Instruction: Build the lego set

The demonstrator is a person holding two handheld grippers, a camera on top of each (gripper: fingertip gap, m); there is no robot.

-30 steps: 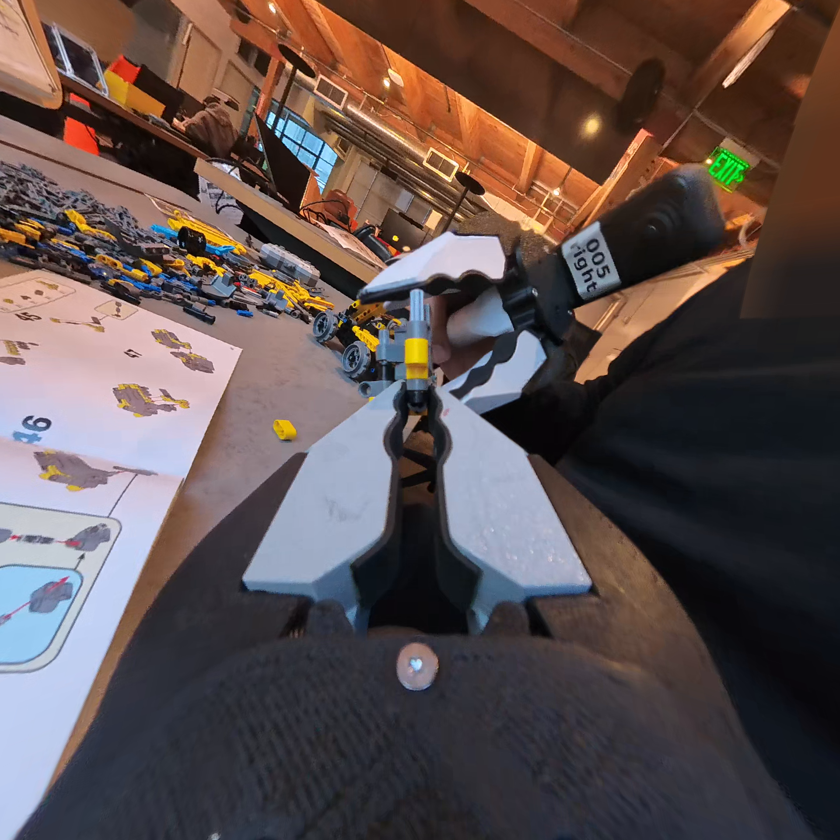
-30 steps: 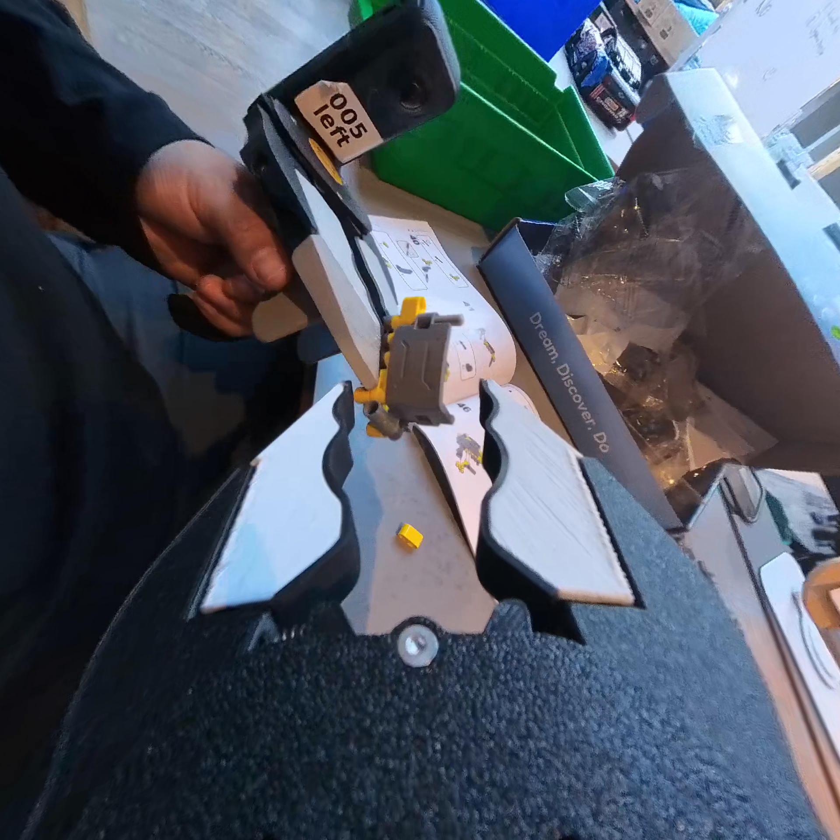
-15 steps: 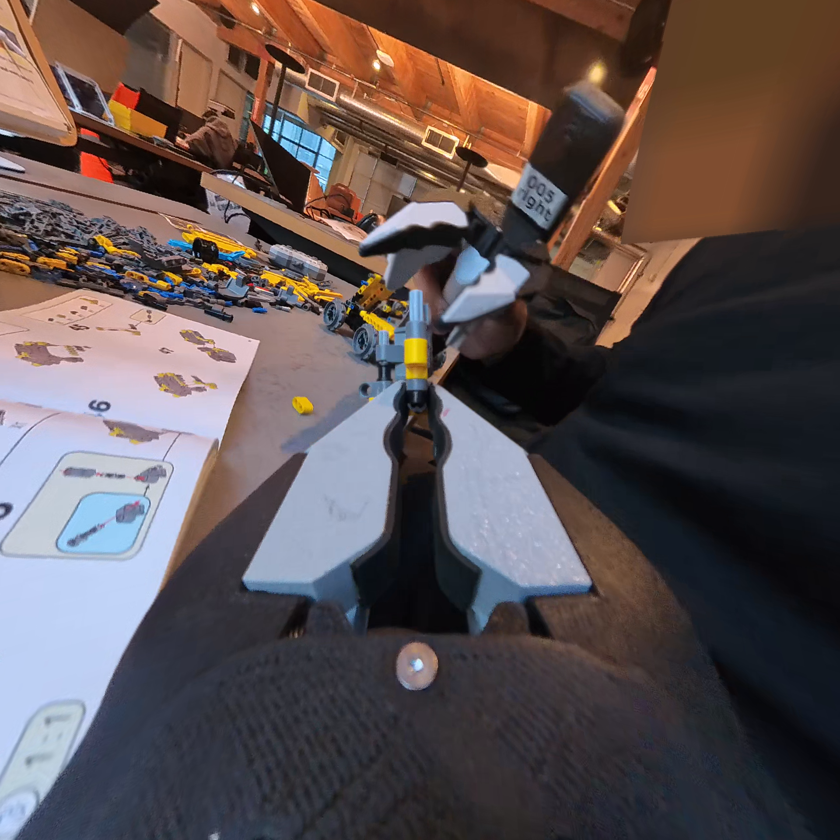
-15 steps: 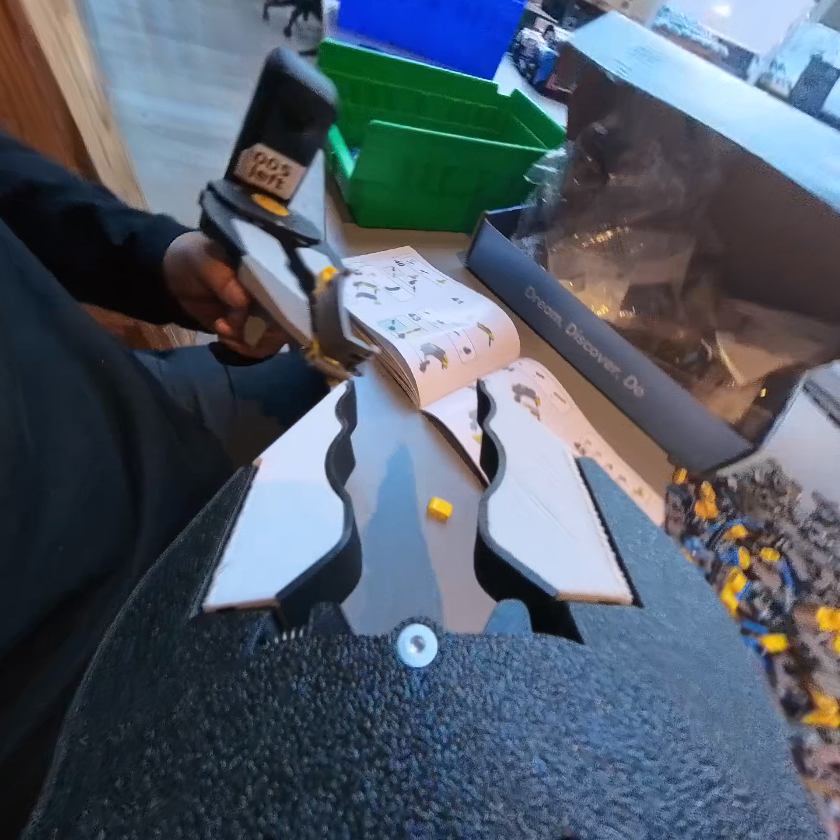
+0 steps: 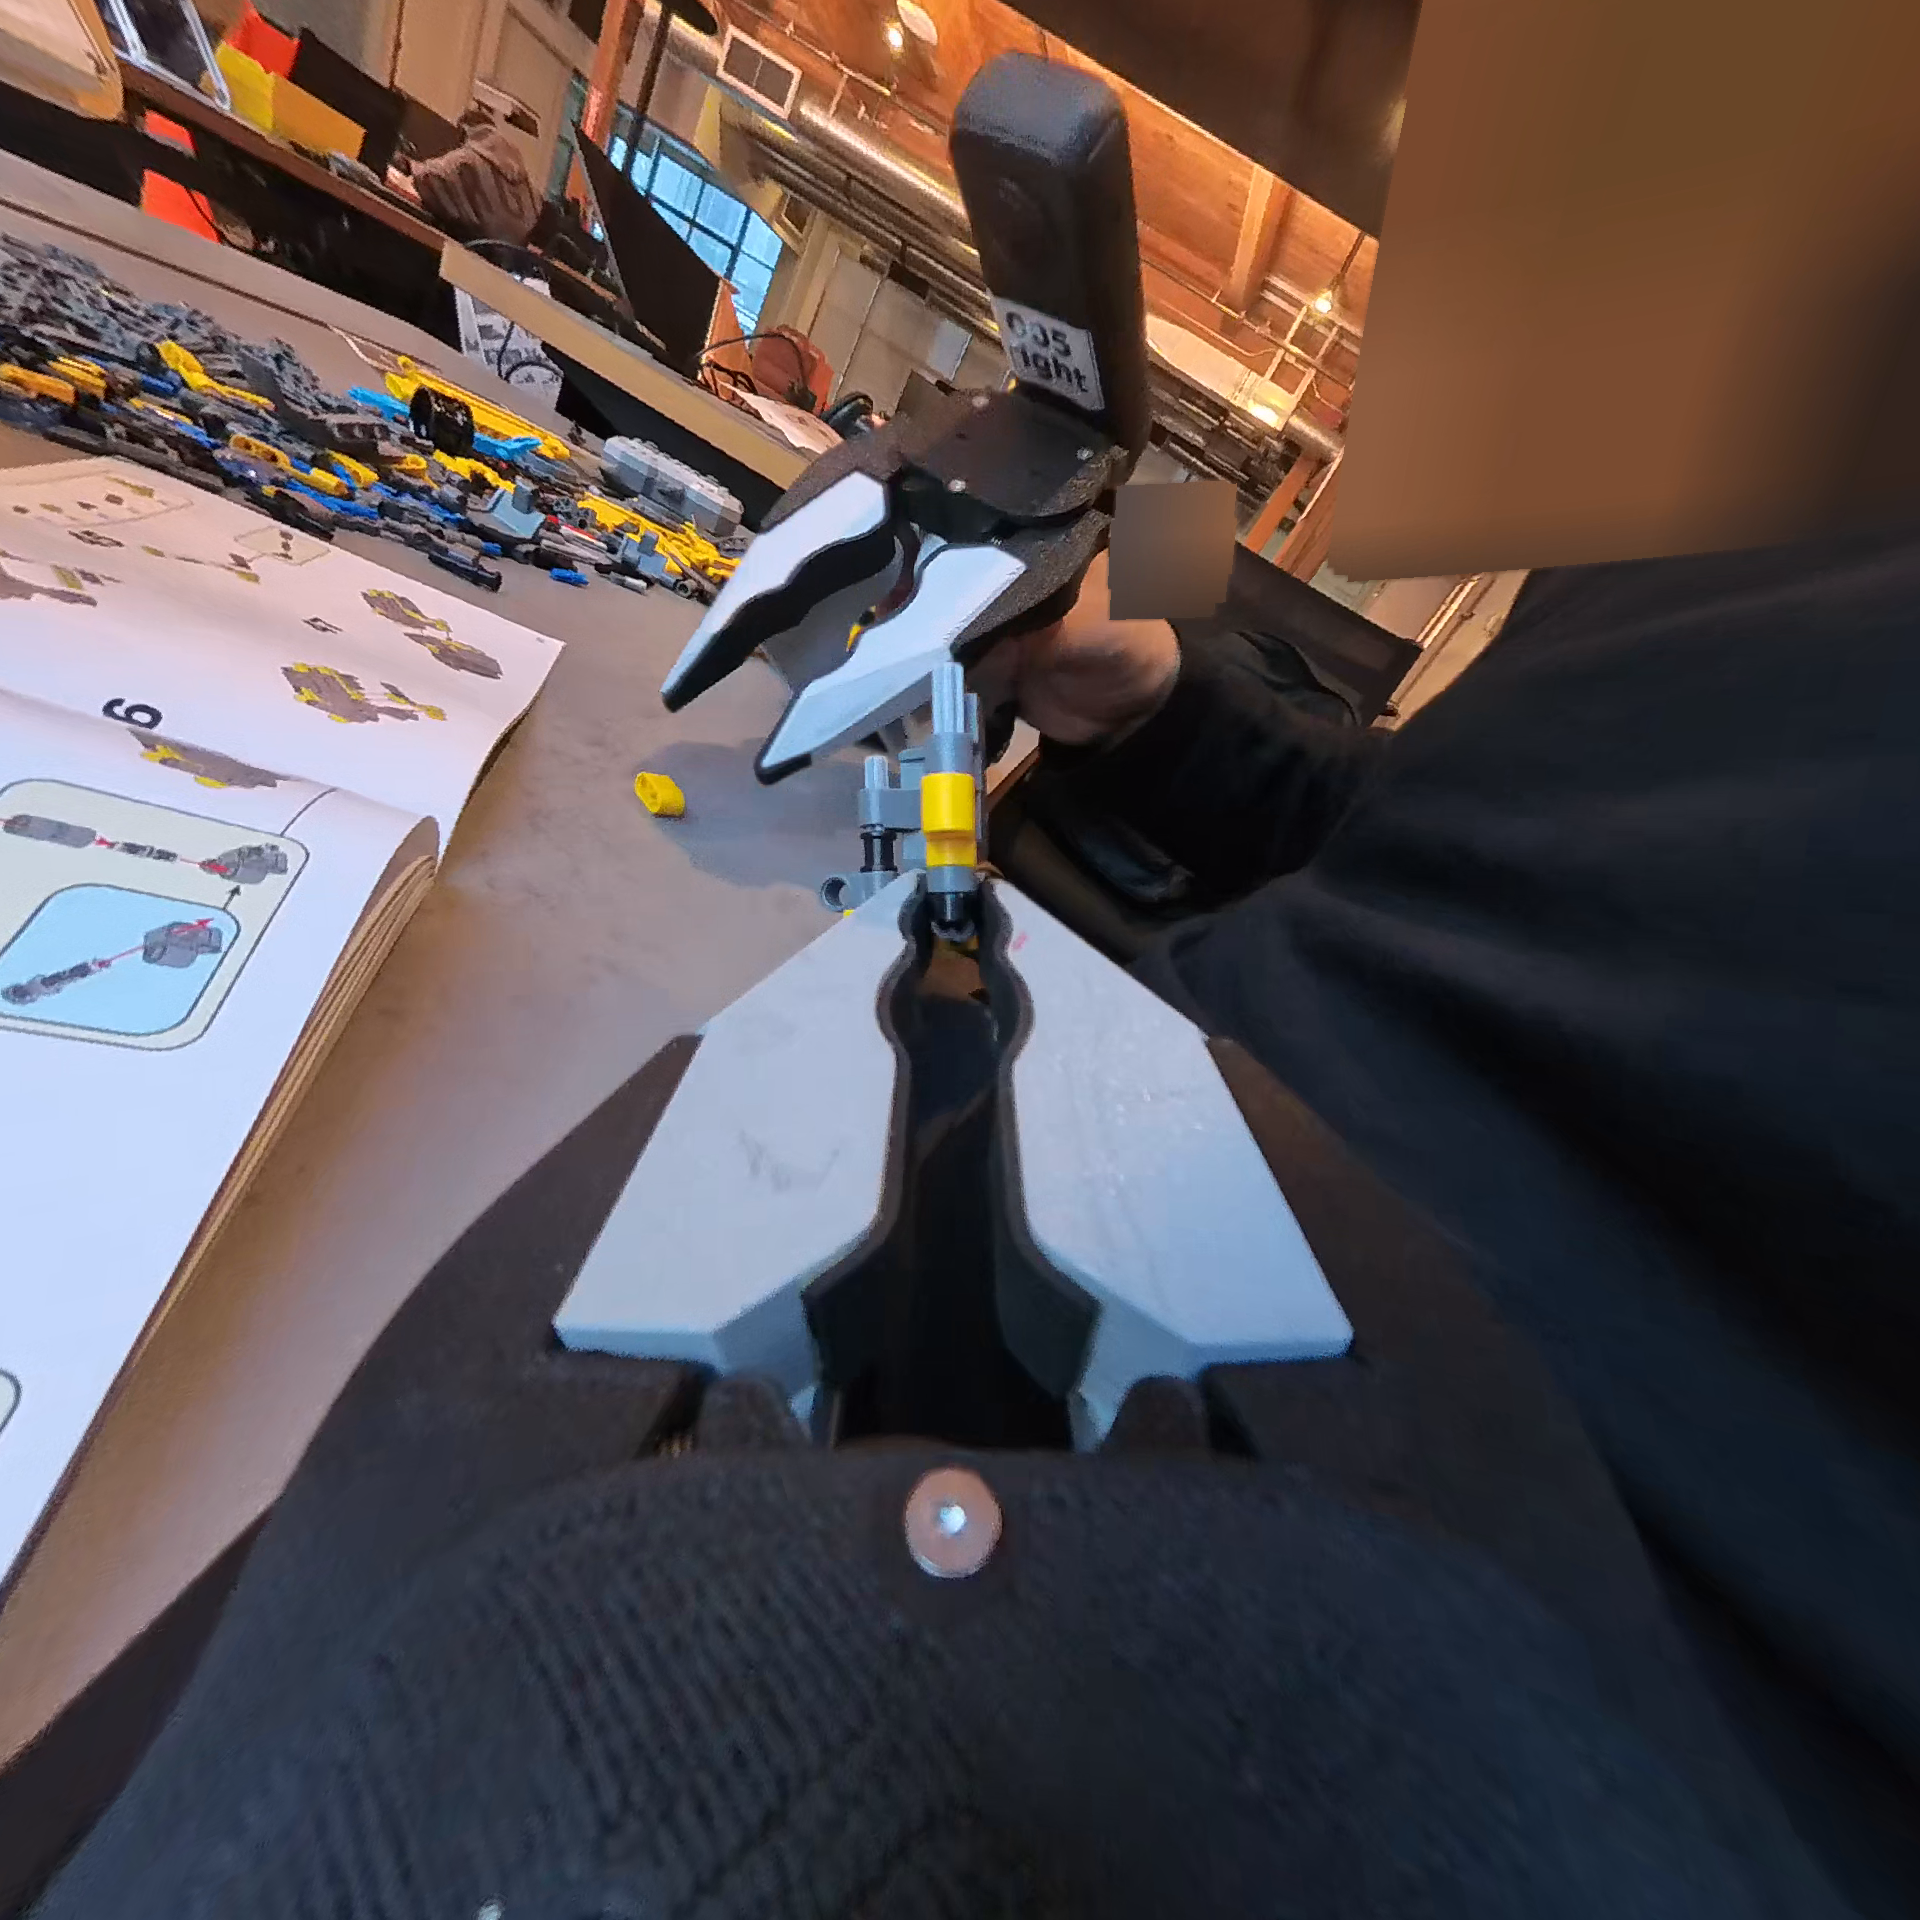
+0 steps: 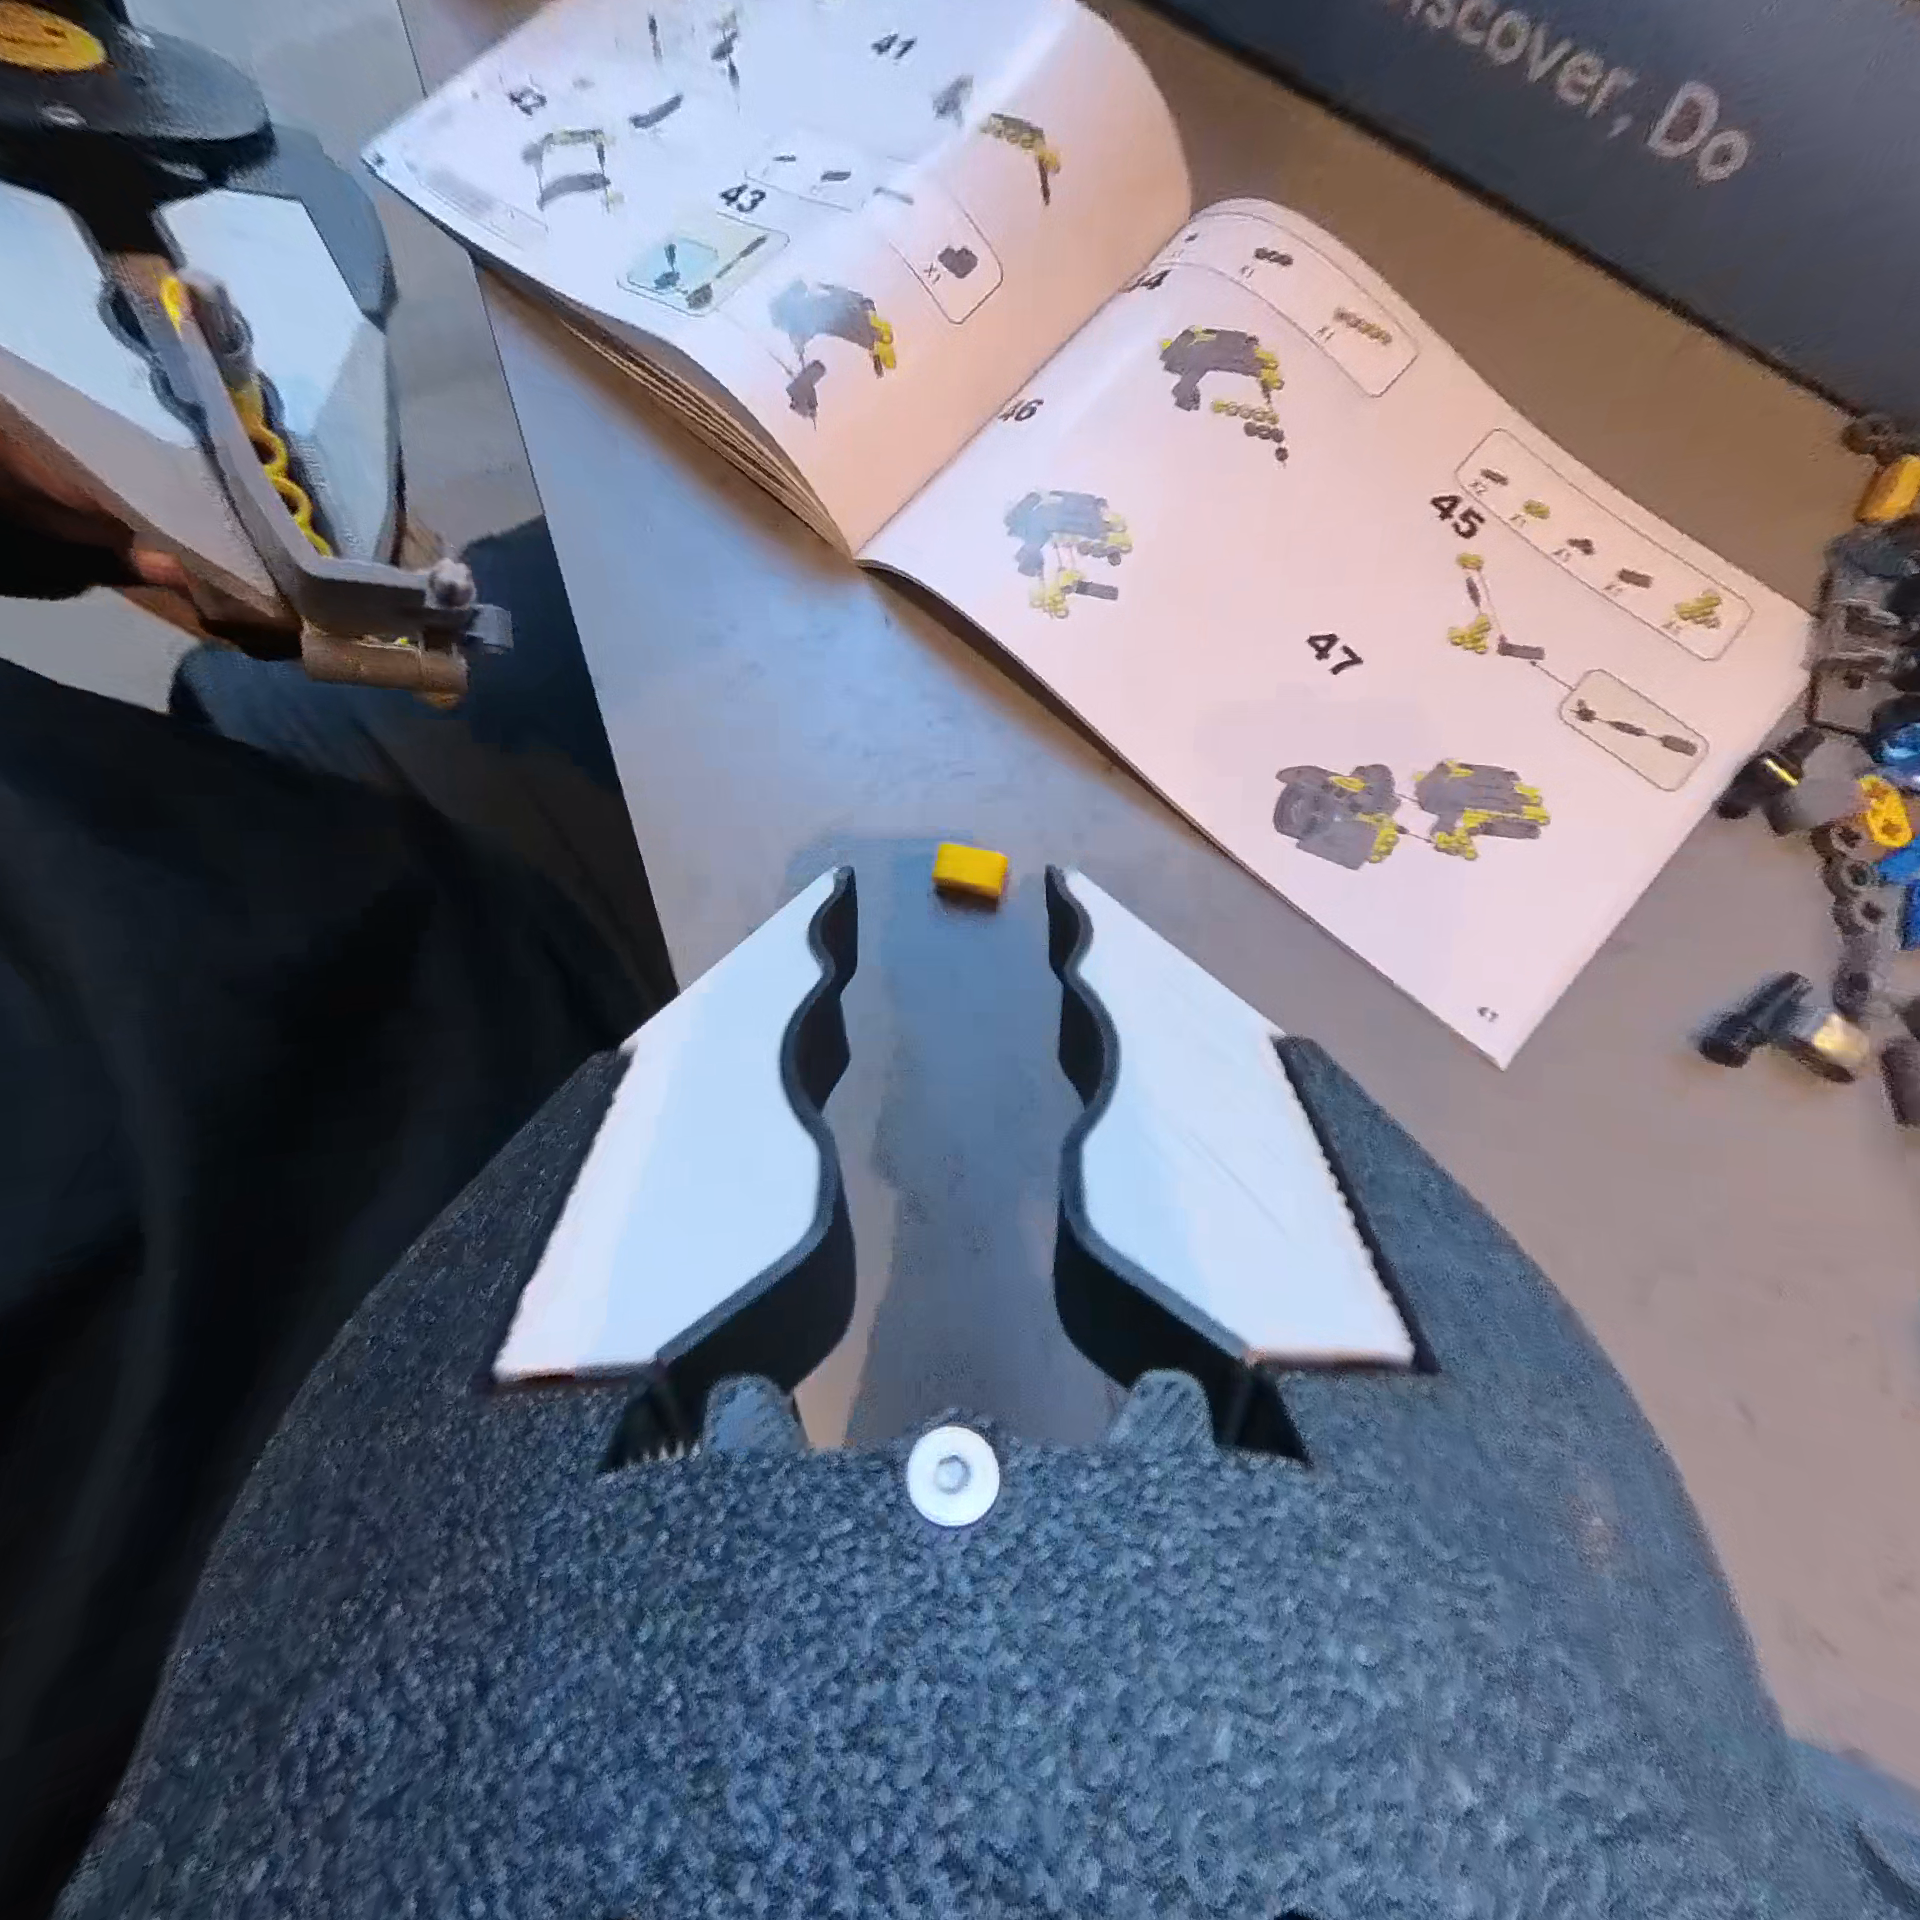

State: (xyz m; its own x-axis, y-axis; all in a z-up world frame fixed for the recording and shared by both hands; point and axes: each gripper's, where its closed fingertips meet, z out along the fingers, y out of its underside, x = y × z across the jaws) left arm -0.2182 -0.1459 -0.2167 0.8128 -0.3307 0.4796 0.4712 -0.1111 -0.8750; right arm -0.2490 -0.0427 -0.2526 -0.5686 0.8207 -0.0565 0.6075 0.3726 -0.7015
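My left gripper (image 5: 948,906) is shut on a small grey and yellow brick assembly (image 5: 940,805) and holds it up above the table edge. The same assembly (image 6: 343,582) shows at the upper left of the right wrist view, clamped in the left gripper (image 6: 301,540). My right gripper (image 6: 951,883) is open and empty, tilted down at the table. A small yellow piece (image 6: 971,896) lies on the table just beyond its fingertips, between them. In the left wrist view the right gripper (image 5: 727,727) hangs open above that yellow piece (image 5: 661,794).
An open instruction booklet (image 6: 1195,499) lies on the grey table (image 6: 727,675) beyond the yellow piece; it also shows in the left wrist view (image 5: 187,831). Loose bricks (image 6: 1849,644) lie at the right. A heap of bricks (image 5: 312,447) lies far left. A dark box (image 6: 1558,135) stands behind.
My right gripper has swung away from the held assembly and tipped down over the table, with the yellow piece now between its fingertips. My left gripper keeps its hold on the assembly.
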